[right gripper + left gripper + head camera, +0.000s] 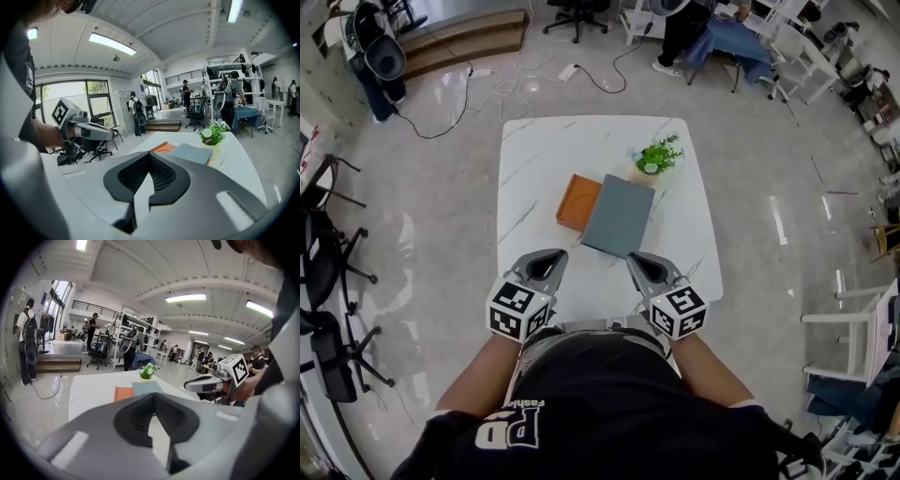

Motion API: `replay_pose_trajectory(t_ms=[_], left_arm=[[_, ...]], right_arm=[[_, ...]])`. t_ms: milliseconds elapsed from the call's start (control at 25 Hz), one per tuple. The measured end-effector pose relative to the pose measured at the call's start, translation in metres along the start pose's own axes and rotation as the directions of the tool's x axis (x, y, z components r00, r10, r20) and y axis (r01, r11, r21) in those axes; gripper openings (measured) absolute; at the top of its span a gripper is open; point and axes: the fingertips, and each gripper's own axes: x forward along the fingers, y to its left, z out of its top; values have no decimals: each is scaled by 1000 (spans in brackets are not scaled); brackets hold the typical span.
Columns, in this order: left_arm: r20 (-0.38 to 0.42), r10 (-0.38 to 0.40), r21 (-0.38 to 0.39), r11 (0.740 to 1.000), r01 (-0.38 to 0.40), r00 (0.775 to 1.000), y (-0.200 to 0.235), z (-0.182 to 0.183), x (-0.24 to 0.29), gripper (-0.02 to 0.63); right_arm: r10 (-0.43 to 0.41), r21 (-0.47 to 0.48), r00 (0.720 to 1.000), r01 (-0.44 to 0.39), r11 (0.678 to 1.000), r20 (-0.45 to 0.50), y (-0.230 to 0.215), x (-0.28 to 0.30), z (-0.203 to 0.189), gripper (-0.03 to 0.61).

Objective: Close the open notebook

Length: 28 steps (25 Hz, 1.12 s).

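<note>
A notebook lies in the middle of the white table (pixel 534 150). Its grey-blue cover (pixel 619 216) lies flat, and an orange part (pixel 577 202) sticks out from under its left side. Whether that is the same notebook I cannot tell. My left gripper (pixel 559 253) and right gripper (pixel 632 258) hover side by side at the near table edge, just short of the notebook. Both are shut with nothing between the jaws. The grey cover (pixel 146 388) shows beyond the left gripper (pixel 153 395), and again (pixel 190 153) beyond the right gripper (pixel 149 155).
A small potted plant (pixel 656 157) with white flowers stands right behind the notebook's far corner. Office chairs (pixel 328 272) stand on the floor at the left, with cables (pixel 506 80) and people's legs beyond the table's far end.
</note>
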Motion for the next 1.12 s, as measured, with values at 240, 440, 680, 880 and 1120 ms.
replay_pose_trajectory(t_ms=[240,440,680,880,1120], left_arm=[[3,2,0,1000,-2,1000,1,3,0,58],[4,3,0,1000,-3,1000,1,3,0,58],[7,3,5,1000,-3,1000,2,6,1,58],[6,2,8,1000,-2,1000,2,6,1,58],[4,2,10,1000,-2,1000,3,5,3,58]], right_arm=[[-5,9,1000,5,1000,4,-2,-1,0,0],[-5,9,1000,5,1000,7,-1,0,0,0],[-8,9,1000,8,1000,9,-2,1,1,0],[-7,7,1000,7,1000,6,-1,2,0,0],[-8,10,1000,8,1000,5,-3,3,-2,0]])
